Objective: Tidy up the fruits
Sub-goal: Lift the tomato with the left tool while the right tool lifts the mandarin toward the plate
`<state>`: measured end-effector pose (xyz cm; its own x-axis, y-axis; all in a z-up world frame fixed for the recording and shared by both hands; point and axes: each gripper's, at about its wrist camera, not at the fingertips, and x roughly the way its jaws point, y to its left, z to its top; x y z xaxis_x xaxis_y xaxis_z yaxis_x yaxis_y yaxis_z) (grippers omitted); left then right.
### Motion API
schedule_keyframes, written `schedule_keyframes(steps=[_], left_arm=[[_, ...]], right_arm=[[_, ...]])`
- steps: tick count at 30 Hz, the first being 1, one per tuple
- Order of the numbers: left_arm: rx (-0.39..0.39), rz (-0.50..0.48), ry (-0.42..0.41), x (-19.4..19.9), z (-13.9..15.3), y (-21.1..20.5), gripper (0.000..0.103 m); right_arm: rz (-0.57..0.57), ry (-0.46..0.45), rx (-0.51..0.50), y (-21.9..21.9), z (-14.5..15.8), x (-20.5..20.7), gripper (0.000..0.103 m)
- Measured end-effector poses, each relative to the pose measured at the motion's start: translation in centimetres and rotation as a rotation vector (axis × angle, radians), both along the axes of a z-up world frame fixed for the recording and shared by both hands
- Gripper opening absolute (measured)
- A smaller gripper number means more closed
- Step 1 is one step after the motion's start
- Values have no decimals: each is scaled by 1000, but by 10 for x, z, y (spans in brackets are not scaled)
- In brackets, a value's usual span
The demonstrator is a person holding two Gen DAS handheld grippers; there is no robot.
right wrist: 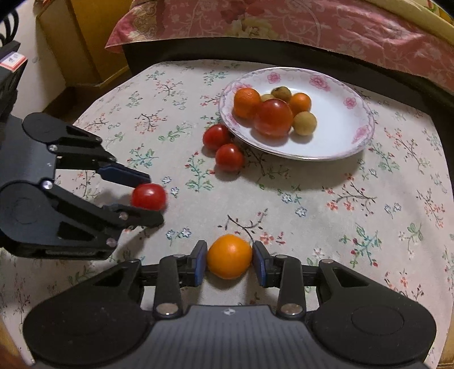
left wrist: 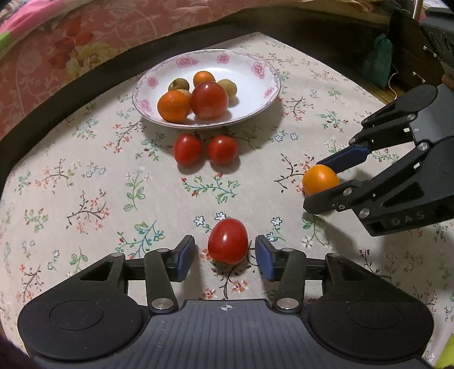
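Your left gripper (left wrist: 225, 257) stands with its blue pads apart on either side of a glossy, egg-shaped red tomato (left wrist: 227, 244); gaps show on both sides, so nothing is clamped. Your right gripper (right wrist: 229, 262) sits narrow, pads pressed against a smooth round orange fruit (right wrist: 229, 256) resting on the cloth. Both fruits lie near the table's front edge. A matte floral tablecloth (left wrist: 85, 184) covers the rounded tabletop. Toward the far edge stands a shallow white porcelain plate (left wrist: 249, 85) with pink flowers on its scalloped rim, holding mixed fruit; two small shiny tomatoes (left wrist: 205, 150) touch each other just beside its near rim. Behind the table lies a pink patterned quilt (right wrist: 283, 22).
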<state>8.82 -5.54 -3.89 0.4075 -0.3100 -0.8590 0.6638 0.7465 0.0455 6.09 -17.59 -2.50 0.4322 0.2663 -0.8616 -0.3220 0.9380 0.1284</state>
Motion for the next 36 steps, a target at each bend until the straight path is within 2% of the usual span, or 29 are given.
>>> schedule_keyframes(steps=[6, 9, 21, 23, 25, 28, 29, 36], left_arm=[[10, 9, 25, 5, 0, -2, 65], [-4, 23, 47, 7, -1, 2, 65], [-1, 7, 48, 3, -2, -1, 67], [-5, 6, 49, 3, -2, -1, 65], [-7, 2, 46, 2, -1, -1, 52], [-4, 10, 46, 3, 1, -2, 40], [-6, 9, 50, 3, 1, -2, 39], [-10, 5, 41, 4, 5, -3, 37]], right_arm=[[-4, 19, 17, -6, 1, 2, 43], [-8, 23, 23, -7, 1, 3, 44], [-16, 30, 14, -10, 1, -1, 47], [-11, 27, 5, -9, 1, -1, 47], [-13, 27, 6, -9, 1, -1, 46], [-20, 24, -1, -11, 1, -2, 37], [-22, 23, -3, -11, 1, -2, 34], [-14, 20, 0, -10, 2, -3, 33]])
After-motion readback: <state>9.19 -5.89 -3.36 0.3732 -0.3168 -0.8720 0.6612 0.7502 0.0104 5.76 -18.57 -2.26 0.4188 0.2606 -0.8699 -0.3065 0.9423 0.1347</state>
